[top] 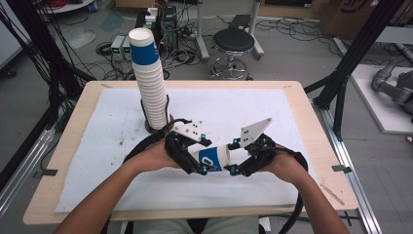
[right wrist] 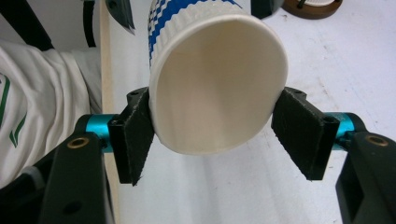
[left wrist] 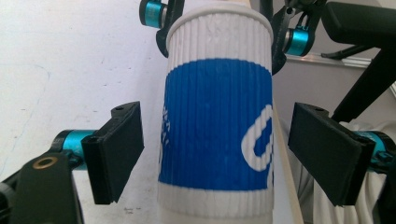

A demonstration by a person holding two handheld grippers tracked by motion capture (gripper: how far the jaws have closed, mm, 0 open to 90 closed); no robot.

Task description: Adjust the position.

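High view: paper cup (top: 214,158) lies sideways between left gripper (top: 194,164) and right gripper (top: 237,161), near the cup stack (top: 148,80), above the white mat (top: 253,117); cabled floor beyond.

Left gripper view: jaws released, flanking the cup clear of its wall, likely handing over.

Right gripper view: pads (right wrist: 135,135) clamp the cup's rim.

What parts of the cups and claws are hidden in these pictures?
- The base of the tall cup stack: high view, hidden behind its holder.
- The bottom of the held cup: left gripper view, cut off by the lower edge.
- The cup's printed logo: partly wrapped out of sight in every view.
- Whether the right claw touches the cup on both sides: right gripper view, the rim hides the contact.
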